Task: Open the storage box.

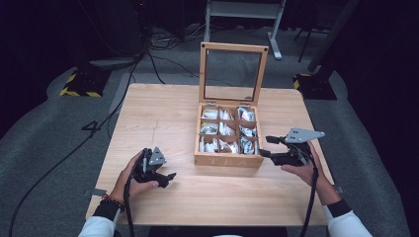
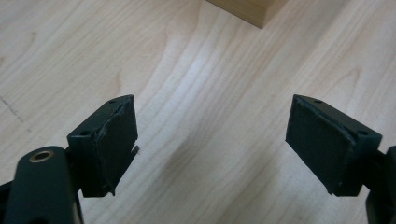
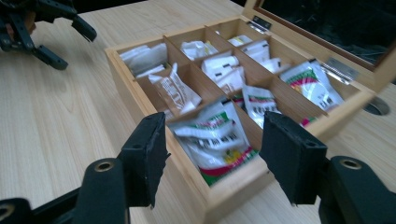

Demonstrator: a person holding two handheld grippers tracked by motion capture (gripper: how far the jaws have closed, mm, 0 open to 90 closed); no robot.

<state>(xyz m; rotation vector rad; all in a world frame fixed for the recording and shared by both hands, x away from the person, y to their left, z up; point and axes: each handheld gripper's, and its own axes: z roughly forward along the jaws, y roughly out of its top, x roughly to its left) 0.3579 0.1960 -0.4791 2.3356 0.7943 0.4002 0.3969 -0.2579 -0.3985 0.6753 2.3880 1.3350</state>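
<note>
A wooden tea box (image 1: 227,160) stands mid-table with its glass lid (image 1: 232,74) raised upright. Its compartments hold white and colourful sachets (image 1: 227,129). My left gripper (image 1: 168,180) rests low over the bare table to the left of the box, open, with nothing between its pads (image 2: 212,140); a corner of the box (image 2: 252,11) lies ahead of it. My right gripper (image 1: 267,146) hovers at the box's right front corner, pointing left, open and empty. In the right gripper view its jaws (image 3: 215,140) frame the nearest compartment's sachets (image 3: 224,161) above the box wall (image 3: 135,100). The left gripper (image 3: 74,46) appears beyond.
The wooden table (image 1: 163,113) has bare room to the left of the box and in front of it. On the grey floor behind lie cables (image 1: 163,42), a stand base with yellow-black stripes (image 1: 79,84), and a white frame's legs (image 1: 274,34).
</note>
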